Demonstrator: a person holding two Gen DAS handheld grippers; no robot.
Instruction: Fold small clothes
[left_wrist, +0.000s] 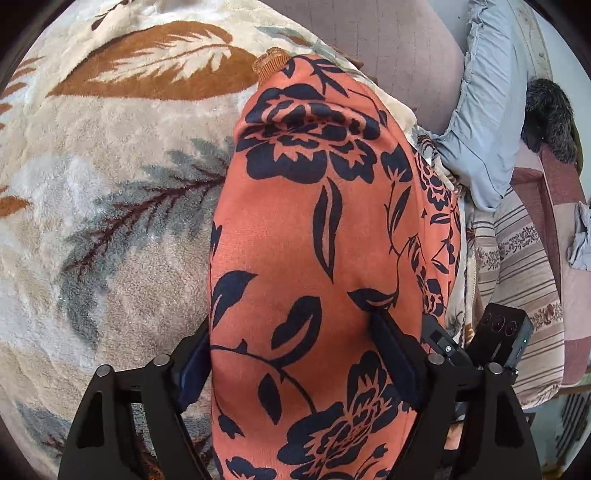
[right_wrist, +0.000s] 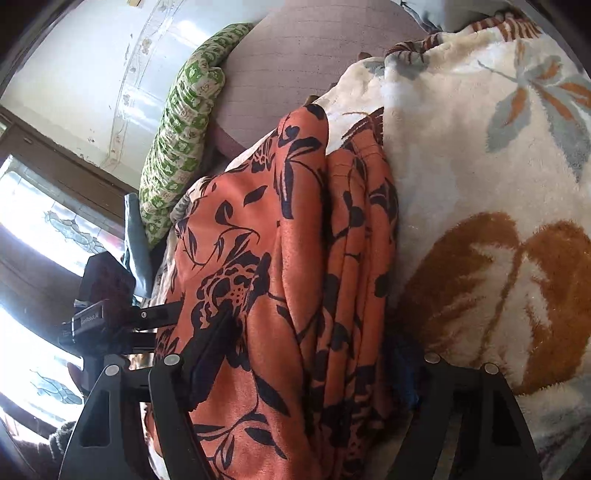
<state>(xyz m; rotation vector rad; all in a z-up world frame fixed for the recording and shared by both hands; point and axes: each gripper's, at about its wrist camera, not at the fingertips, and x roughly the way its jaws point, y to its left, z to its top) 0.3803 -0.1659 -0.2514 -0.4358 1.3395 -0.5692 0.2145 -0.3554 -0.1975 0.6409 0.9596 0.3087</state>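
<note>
So the garment (left_wrist: 314, 240) lies on the blanket (left_wrist: 110, 184), which spreads under and past it on the bed. Left hand-held gripper (left_wrist: 295, 354) has it between its fingers; in its view the right hand-held gripper (left_wrist: 476, 339) sits just to the right. A pillow (right_wrist: 177, 147) lies behind, by the wall (right_wrist: 92, 55).

orange garment (left_wrist: 314, 258) with navy floral print, bunched in folds, draped over blanket

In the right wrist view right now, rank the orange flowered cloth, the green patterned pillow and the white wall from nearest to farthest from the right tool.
1. Orange flowered cloth: bunched between the right tool's fingers, centre.
2. Green patterned pillow: beyond the cloth, upper left.
3. White wall: behind the pillow, far upper left.
</note>
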